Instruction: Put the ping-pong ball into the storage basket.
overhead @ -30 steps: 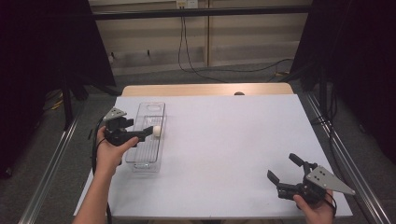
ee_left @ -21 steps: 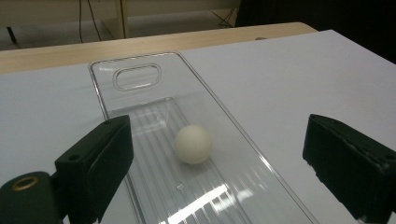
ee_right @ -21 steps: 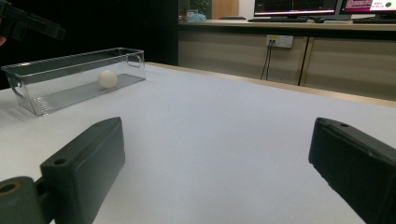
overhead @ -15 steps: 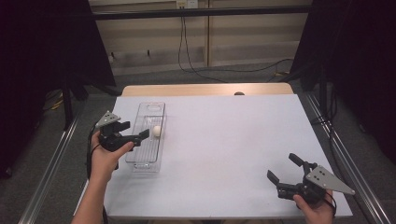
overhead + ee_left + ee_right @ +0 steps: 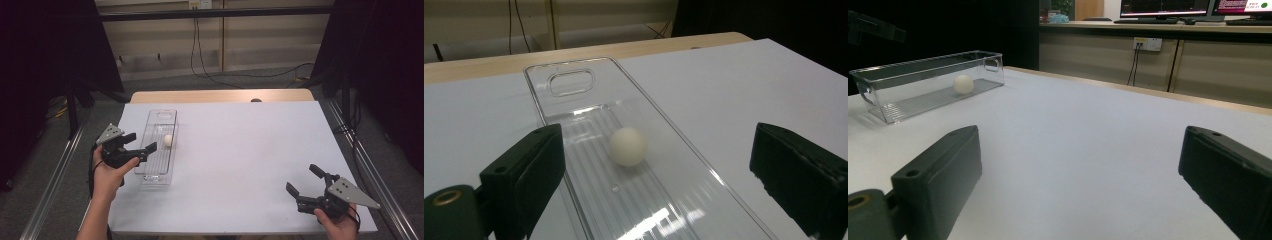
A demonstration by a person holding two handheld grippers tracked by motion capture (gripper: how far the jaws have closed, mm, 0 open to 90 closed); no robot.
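We saw the white counter [image 5: 240, 150] spread wide and mostly bare, its far edge backed by a strip of pale wood and its side edges flanked by metal rails above a grey floor. The broad middle and right of the counter lay open, with free room between the two hands.

Near the counter's left edge stood a long clear plastic tray [image 5: 160, 120], set lengthwise from near to far, its walls low and see-through and a cut-out handle at its far end. Its ribbed floor caught the light in the left gripper view [image 5: 589, 82], and in the right gripper view it sat well off at the upper left [image 5: 878, 97].

The left claw [image 5: 142, 150] hung at the tray's near-left side, one black jaw reaching over the tray's wall, and we found it released: the jaws stood wide apart and had just been opening a little further, with nothing pressed between the pads.

The right claw [image 5: 305, 182] rested low at the counter's near-right corner, close to the front edge, likewise released, bare counter between its jaws.

Smallest of all, a white ball [image 5: 168, 140] lay on the tray's floor about midway along, nearer the right wall, apart from the left claw's jaws [image 5: 627, 146].
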